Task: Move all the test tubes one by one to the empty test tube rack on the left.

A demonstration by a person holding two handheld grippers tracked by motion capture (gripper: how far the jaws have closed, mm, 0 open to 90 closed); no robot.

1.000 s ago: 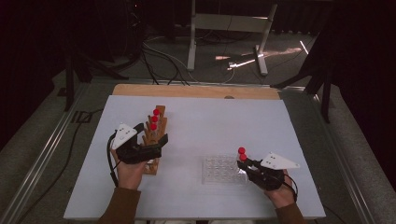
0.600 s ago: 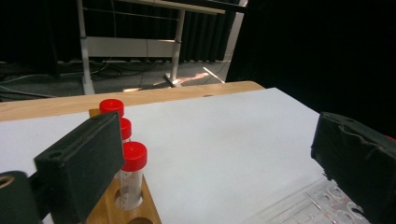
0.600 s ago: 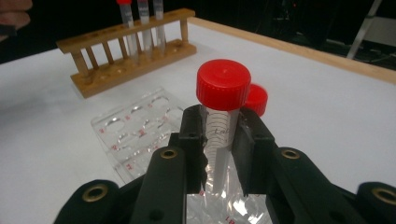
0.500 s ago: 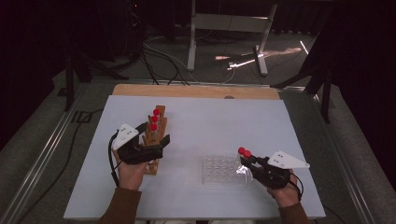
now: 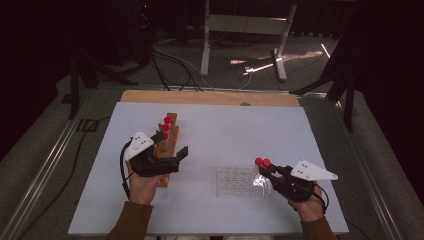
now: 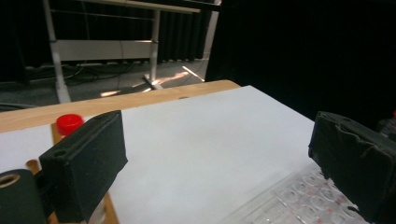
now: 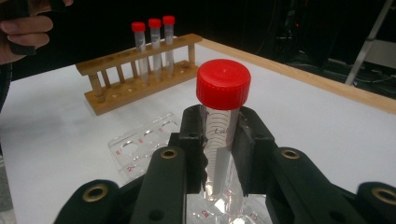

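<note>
Right tool (image 7: 219,154) pinching a red-capped tube (image 7: 222,121) just above the clear tray (image 5: 239,181), left tool (image 5: 170,159) spread by the wooden rack (image 5: 169,145) on the counter (image 5: 235,125); transfer step, next likely carrying it to a free rack hole

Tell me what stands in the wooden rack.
Three clear red-capped tubes stand side by side at one end of the wooden rack; its other holes look empty. The tubes' bottoms are hidden behind the rack's rail.

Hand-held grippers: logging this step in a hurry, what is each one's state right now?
Left hand-held gripper: open, holding nothing.
Right hand-held gripper: closed on a red-capped test tube.
</note>
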